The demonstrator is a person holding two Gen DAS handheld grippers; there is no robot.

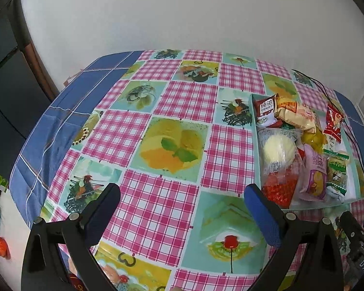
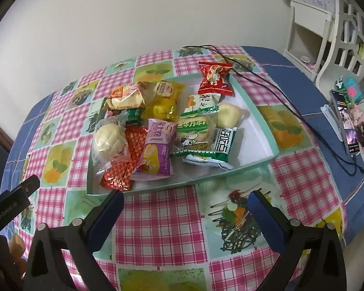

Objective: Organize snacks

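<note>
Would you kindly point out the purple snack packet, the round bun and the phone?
purple snack packet point(image 2: 157, 149): right wrist view, middle of its front.
round bun point(image 2: 109, 138): right wrist view, top of the bun.
phone point(image 2: 344, 118): right wrist view, its screen.

We see wide bare desk point(image 1: 172, 111) ahead of the left tool point(image 1: 182, 205), whose fingers stand wide apart with nothing between them. To its right the tray point(image 1: 253, 111) wall rises just beside the right finger. Before the right tool point(image 2: 185, 206), also spread and empty, a strip of desk lies free up to the tray's near wall point(image 2: 206, 178). Snack packets point(image 2: 157, 131) crowd the tray's left and middle; its right corner point(image 2: 252, 143) is bare. A black cable point(image 2: 274, 89) trails across the desk behind and to the right of the tray.
</note>
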